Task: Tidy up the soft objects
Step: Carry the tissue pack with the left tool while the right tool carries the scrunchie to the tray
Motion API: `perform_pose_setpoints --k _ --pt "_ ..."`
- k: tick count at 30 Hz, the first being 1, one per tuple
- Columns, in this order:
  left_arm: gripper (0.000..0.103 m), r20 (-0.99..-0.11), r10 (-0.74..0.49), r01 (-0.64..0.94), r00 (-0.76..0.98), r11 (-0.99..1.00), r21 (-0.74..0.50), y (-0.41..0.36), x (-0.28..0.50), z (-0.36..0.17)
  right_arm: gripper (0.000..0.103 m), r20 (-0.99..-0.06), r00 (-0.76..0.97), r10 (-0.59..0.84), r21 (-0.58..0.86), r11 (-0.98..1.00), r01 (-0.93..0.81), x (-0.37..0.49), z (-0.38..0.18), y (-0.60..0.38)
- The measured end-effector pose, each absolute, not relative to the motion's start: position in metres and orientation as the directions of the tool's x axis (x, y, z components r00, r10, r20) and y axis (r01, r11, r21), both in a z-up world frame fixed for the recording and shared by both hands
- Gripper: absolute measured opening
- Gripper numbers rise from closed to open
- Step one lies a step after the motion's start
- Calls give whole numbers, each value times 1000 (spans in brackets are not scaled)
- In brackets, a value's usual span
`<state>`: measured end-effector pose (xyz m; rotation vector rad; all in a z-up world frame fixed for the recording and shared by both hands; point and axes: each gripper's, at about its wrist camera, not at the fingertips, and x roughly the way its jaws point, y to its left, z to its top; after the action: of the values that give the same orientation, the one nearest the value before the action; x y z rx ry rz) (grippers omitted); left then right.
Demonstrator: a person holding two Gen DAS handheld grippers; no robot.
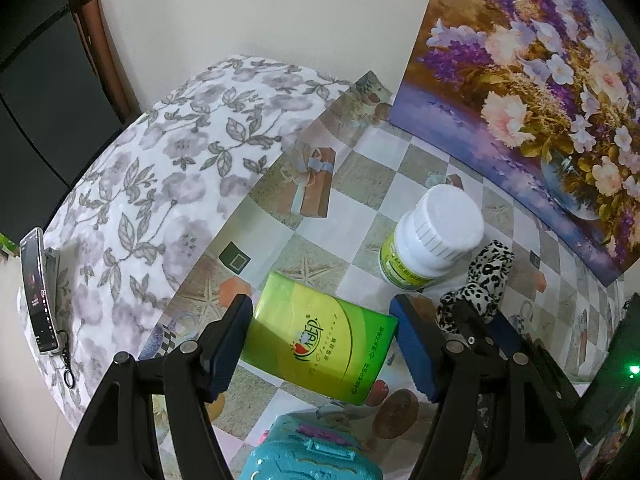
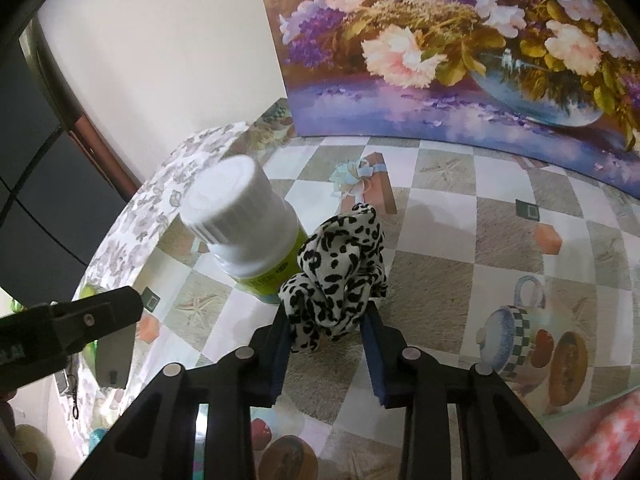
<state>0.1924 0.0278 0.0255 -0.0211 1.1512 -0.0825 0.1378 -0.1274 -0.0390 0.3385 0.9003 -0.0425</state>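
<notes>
The right tool [image 2: 325,354] is squeezing a spotted black-and-white cloth [image 2: 340,272], with its pads pressing on both sides. The cloth sits on the tabletop [image 2: 460,280], just beside a white bottle [image 2: 244,228]. The left tool [image 1: 320,344] is open, with a green tissue pack [image 1: 320,336] lying between its fingers, and the pads are not pressing on it. A teal toy case [image 1: 316,456] is close to the camera. Far back, a flower painting [image 2: 460,40] leans on the wall.

A leopard-print scrunchie [image 2: 340,272], white with black spots, stands bunched on the checked desk [image 2: 460,280], just beside a white bottle [image 2: 244,232]. A green tissue pack [image 1: 320,332] lies flat nearby.
</notes>
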Motion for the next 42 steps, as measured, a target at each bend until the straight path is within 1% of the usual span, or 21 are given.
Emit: perform_pose_setpoints --k 7,10,21,26,31,42 --pt "72 -891 -73 84 448 996 -39 19 179 50 36 -767 638 75 255 947 194 118 -9 -136" --pt "72 -883 -68 97 465 995 -25 15 174 59 36 -764 640 84 265 945 192 106 3 -141" --pt "72 -867 -55 157 496 987 28 -3 136 76 36 -766 643 30 247 936 251 64 42 -159" --pt "72 -867 -83 223 491 974 33 -18 109 76 36 -758 651 19 262 924 278 41 58 -166" --pt "72 -846 -108 272 523 961 45 -29 85 87 36 -755 655 -11 248 920 302 15 67 -172" --pt "72 -853 -188 322 486 946 -26 -32 63 89 36 -762 647 -45 245 904 351 -32 69 -180"
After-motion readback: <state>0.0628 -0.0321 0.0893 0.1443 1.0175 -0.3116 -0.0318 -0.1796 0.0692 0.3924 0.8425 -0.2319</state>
